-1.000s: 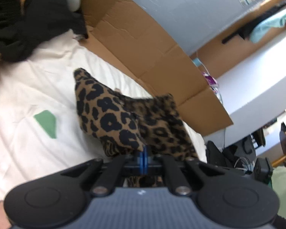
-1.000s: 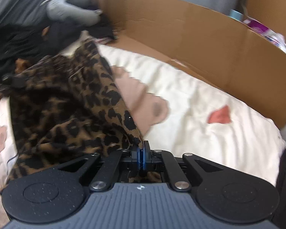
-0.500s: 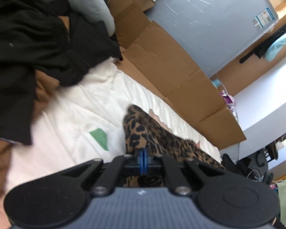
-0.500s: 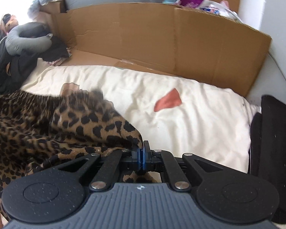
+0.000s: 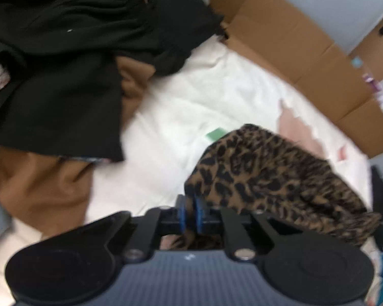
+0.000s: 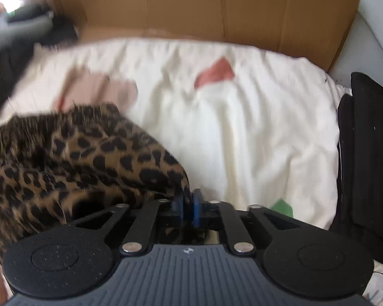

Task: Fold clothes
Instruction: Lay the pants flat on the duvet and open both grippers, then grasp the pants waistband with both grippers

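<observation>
A leopard-print garment lies bunched on the cream bed sheet. In the left wrist view its corner sits between the blue pads of my left gripper, whose jaws are opening with a gap showing. In the right wrist view the same garment spreads to the left, and its edge reaches the jaws of my right gripper, which are also opening. The cloth hangs loosely in both gaps and neither pair of pads presses on it.
A heap of black clothes and a brown garment lies left of the leopard piece. Cardboard walls line the far side of the bed. A black folded stack sits at the right edge. Pink, red and green patches mark the sheet.
Both grippers carried the leopard garment's corners across the bed and tilted downward. Their pads, pressed together before, have parted. The garment has dropped lower onto the sheet.
</observation>
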